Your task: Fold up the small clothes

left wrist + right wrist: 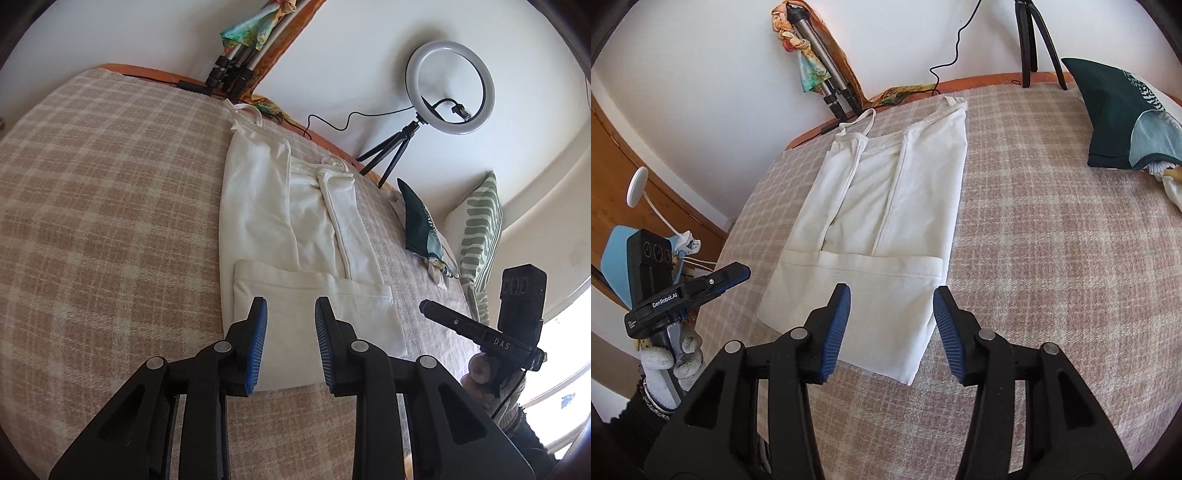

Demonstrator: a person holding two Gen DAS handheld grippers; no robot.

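A white strappy top (295, 236) lies flat on the checked bed cover (110, 221), both sides folded inward and its bottom hem folded up over the body. My left gripper (291, 306) is open and empty, just above the near folded edge. In the right wrist view the same top (879, 221) lies ahead, straps at the far end. My right gripper (891, 295) is open and empty, over the near folded hem. The right gripper also shows in the left wrist view (480, 328), and the left gripper in the right wrist view (694, 291).
A ring light on a tripod (448, 88) stands at the far bed edge. A dark green cushion (1123, 114) and a striped pillow (480, 229) lie to the right. A folded tripod with a scarf (816, 66) leans on the wall. A wooden door (635, 155) is at left.
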